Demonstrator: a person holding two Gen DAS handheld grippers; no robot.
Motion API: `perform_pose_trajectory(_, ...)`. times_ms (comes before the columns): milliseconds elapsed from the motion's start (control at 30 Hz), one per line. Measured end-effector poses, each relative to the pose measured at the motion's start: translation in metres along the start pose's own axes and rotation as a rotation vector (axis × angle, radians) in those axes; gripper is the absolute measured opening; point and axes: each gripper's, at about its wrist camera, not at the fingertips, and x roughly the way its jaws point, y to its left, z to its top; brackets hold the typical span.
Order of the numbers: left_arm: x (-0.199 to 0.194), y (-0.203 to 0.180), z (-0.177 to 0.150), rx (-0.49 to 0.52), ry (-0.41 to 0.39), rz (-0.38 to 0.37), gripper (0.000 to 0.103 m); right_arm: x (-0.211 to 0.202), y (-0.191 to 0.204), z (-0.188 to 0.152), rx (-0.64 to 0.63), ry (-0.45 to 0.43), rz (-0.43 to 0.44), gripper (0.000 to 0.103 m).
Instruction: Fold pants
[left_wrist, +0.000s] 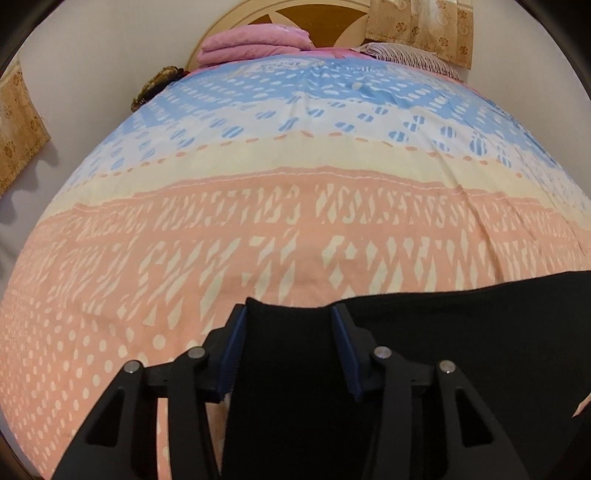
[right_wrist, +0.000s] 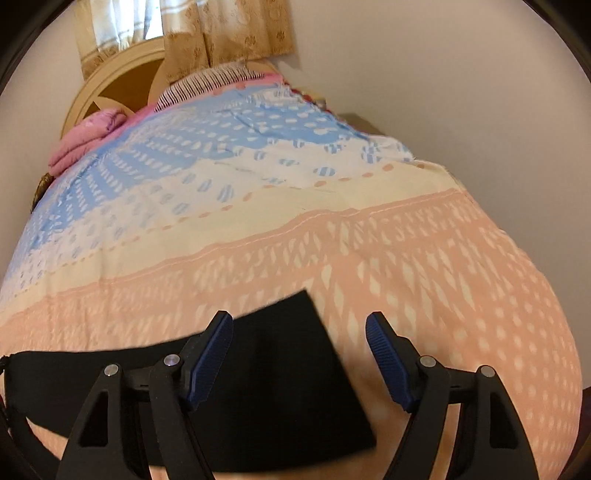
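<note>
Black fabric pants (left_wrist: 461, 350) lie flat on a bed covered by a patterned cotton bedspread (left_wrist: 258, 229) in bands of peach, cream and light blue, the garment sitting on the peach band at the near end. Left wrist view: left gripper (left_wrist: 289, 314), black frame with ribbed blue pads, stands part-open with a corner of the black cloth rising between the fingers; the pads (left_wrist: 232, 350) flank the cloth but a firm pinch cannot be confirmed, since the cloth fills the gap without visible creasing. From that corner the pants run off to the right as a broad dark sheet. Right wrist view: right gripper (right_wrist: 299, 321) spread wide, its left finger over the pants (right_wrist: 288, 387), its right finger over bare bedspread (right_wrist: 461, 295); the squared end of the cloth lies between and below the fingers, slightly blurred. Nothing clamped there. Far end of bed: a folded pink blanket (left_wrist: 255, 40), a striped pillow (left_wrist: 406, 55), and a round cream-and-brown wooden headboard (left_wrist: 314, 14). Beige floral curtains (right_wrist: 229, 33) hang behind against a pale wall.
</note>
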Motion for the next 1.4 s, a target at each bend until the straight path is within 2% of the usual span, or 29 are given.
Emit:
perform_pose_trajectory(167,0.004,0.004,0.001,0.001,0.012,-0.038,0.050,0.027,-0.006,0.005,-0.008,0.090,0.028,0.076)
perform_pose_trajectory(267,0.006,0.005,0.007,-0.009,0.014,-0.053,0.052,0.030,0.001,0.001,-0.055,0.093,0.031,0.074)
perform_pose_trajectory(300,0.008,0.005,0.009,-0.011,0.018,-0.057,0.052,0.031,0.003,0.001,-0.064,0.093,0.028,0.061)
perform_pose_trajectory(333,0.008,0.006,0.009,-0.007,0.013,-0.066,0.052,0.034,0.005,0.000,-0.076,0.096,0.024,0.039)
perform_pose_trajectory(367,0.008,0.006,0.010,0.001,0.002,-0.077,0.050,0.034,0.006,-0.001,-0.083,0.096,0.022,0.031)
perform_pose_trajectory(400,0.008,0.006,0.010,0.006,-0.004,-0.083,0.048,0.035,0.006,-0.001,-0.081,0.093,0.027,0.024)
perform_pose_trajectory(467,0.006,0.007,0.010,0.016,-0.014,-0.125,0.029,0.031,0.005,-0.002,-0.079,0.085,0.046,0.017)
perform_pose_trajectory(567,-0.001,0.004,0.011,0.052,-0.043,-0.134,0.020,0.024,0.005,-0.002,-0.083,0.072,0.064,0.006)
perform_pose_trajectory(833,-0.012,0.001,0.011,0.091,-0.069,-0.121,0.018,0.007,0.019,-0.015,-0.167,0.047,0.054,0.005)
perform_pose_trajectory(967,-0.014,0.002,0.012,0.090,-0.077,-0.125,0.016,0.003,0.018,-0.017,-0.158,0.027,0.036,0.005)
perform_pose_trajectory(1167,-0.035,0.005,0.012,0.087,-0.114,-0.153,0.016,-0.034,0.021,-0.014,-0.164,-0.066,0.071,0.005)
perform_pose_trajectory(1400,-0.072,0.013,0.008,0.059,-0.195,-0.212,0.016,-0.097,0.015,-0.024,-0.146,-0.198,0.157,0.005)
